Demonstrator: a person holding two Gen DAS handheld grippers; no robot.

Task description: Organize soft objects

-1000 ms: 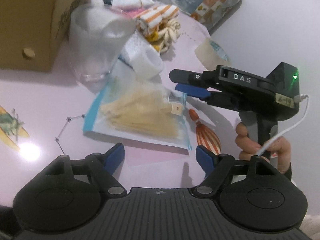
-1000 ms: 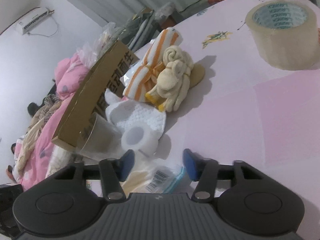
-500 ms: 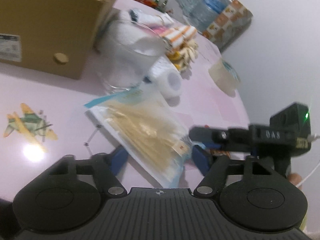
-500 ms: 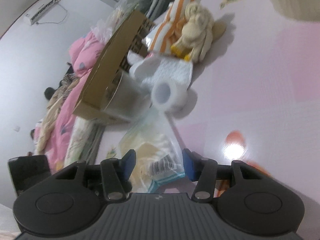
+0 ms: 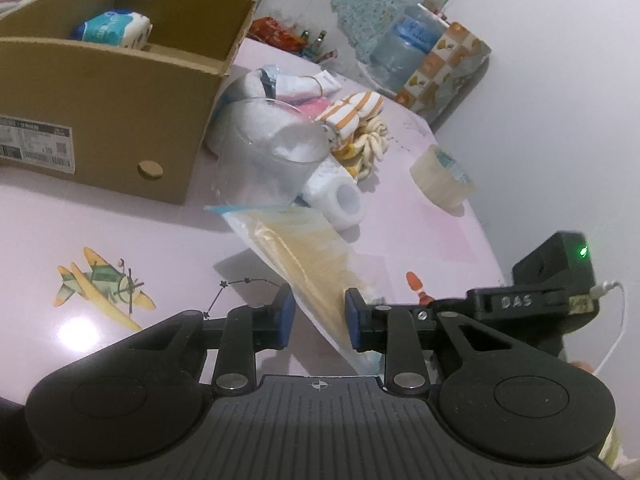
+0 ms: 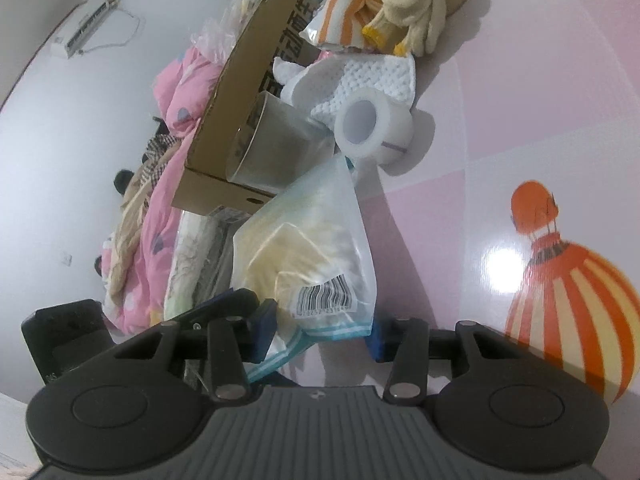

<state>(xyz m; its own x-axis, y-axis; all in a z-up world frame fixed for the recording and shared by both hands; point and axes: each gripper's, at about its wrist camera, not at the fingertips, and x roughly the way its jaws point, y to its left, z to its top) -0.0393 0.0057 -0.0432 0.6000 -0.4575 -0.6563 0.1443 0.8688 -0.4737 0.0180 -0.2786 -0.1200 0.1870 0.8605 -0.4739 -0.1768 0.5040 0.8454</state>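
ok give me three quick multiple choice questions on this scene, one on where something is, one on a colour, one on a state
1. Where is the wrapped blue-and-white pack?
A. inside the cardboard box
B. on the tape roll
C. in the clear cup

2. What colour are the stripes on the rolled cloth?
A. green
B. orange
C. black

3. How is the plastic bag lying?
A. flat on the table
B. lifted off the table at the near end
C. folded inside the box

Answers:
1 A, it shows over the box's open top.
2 B, orange bands on white.
3 B, its near end hangs between the left gripper fingers, shadow beneath.
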